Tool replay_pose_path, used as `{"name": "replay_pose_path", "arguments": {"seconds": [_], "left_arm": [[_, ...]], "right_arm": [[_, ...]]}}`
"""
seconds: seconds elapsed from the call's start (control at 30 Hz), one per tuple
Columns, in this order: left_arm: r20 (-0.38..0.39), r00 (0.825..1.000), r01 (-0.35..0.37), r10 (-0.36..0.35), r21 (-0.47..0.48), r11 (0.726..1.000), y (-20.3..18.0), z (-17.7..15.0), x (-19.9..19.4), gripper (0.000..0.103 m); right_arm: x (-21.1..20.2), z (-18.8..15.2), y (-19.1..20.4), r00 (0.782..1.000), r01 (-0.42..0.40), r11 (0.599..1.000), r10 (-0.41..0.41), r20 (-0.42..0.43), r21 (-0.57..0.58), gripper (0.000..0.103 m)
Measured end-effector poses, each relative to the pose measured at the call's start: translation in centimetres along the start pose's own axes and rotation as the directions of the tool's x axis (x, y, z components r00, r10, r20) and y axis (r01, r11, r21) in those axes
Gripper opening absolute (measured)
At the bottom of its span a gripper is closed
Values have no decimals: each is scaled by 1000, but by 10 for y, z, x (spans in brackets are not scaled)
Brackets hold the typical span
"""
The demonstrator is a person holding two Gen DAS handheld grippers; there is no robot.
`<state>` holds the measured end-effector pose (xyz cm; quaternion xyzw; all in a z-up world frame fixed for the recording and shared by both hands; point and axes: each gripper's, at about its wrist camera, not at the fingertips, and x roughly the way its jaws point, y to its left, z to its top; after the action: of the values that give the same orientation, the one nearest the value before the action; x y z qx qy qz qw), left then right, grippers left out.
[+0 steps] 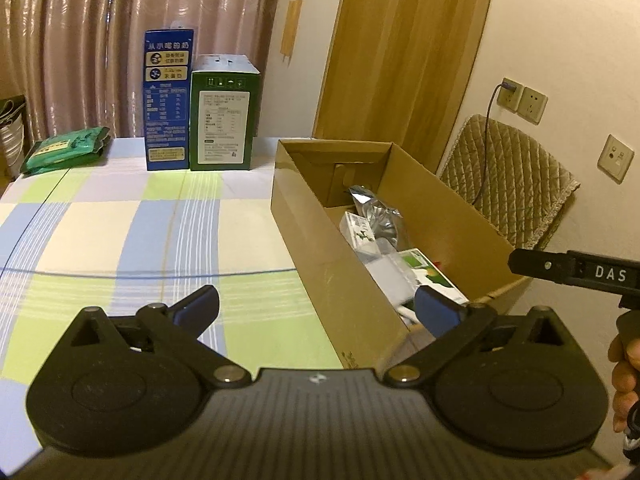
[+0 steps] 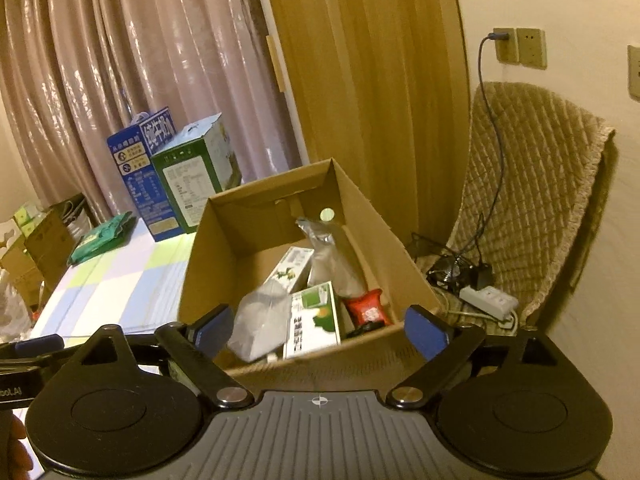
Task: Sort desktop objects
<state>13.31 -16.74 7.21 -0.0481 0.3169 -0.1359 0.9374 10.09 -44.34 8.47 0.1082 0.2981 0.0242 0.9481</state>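
Observation:
An open cardboard box [image 1: 320,248] stands on the right of the checked tablecloth [image 1: 120,232]. Inside lie a silver pouch [image 2: 328,256], a white carton [image 2: 292,268], a green-and-white carton [image 2: 316,320], a grey pouch [image 2: 264,320] and a red packet [image 2: 368,308]. My left gripper [image 1: 316,308] is open and empty, astride the box's left wall. My right gripper [image 2: 320,330] is open and empty above the box's near edge. A tall blue carton [image 1: 168,100], a green carton [image 1: 224,116] and green packets [image 1: 66,148] sit at the table's far side.
A chair with a quilted cover [image 2: 532,184] stands right of the box, with a power strip [image 2: 488,298] and cables on its seat. Curtains [image 1: 100,40] and a wooden panel [image 1: 400,52] lie behind. Cardboard boxes [image 2: 44,248] sit on the floor to the left.

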Motion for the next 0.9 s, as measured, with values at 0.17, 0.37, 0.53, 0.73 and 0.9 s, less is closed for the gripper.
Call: {"name": "replay_pose_path", "arguments": {"seconds": [0.17,0.37,0.53,0.73,0.9], "left_arm": [[-21,1000,-4,4,3,1000,-11,-8,-26,102],[-30,999,-25,25,4,1000,-23,-21,-61,102],[-57,997,-48,46,-25,999,-26,-32,-84,102],[-60,997,-49,48,-2,999,-34,-47,-105,102],[-59,997,-43,41,-17,999,-37,-56,-121,102]], "right_arm": [[-34,-2,13,1000,4,999,-4,18,-34,98],[-76,-19,30,999,12,999,-10,47,-43,101],[-101,-42,33,999,32,999,-32,38,11,101],[-130,-62,40,998,50,999,-49,37,-8,101],[-149,-69,47,998,50,998,-49,46,-26,101]]}}
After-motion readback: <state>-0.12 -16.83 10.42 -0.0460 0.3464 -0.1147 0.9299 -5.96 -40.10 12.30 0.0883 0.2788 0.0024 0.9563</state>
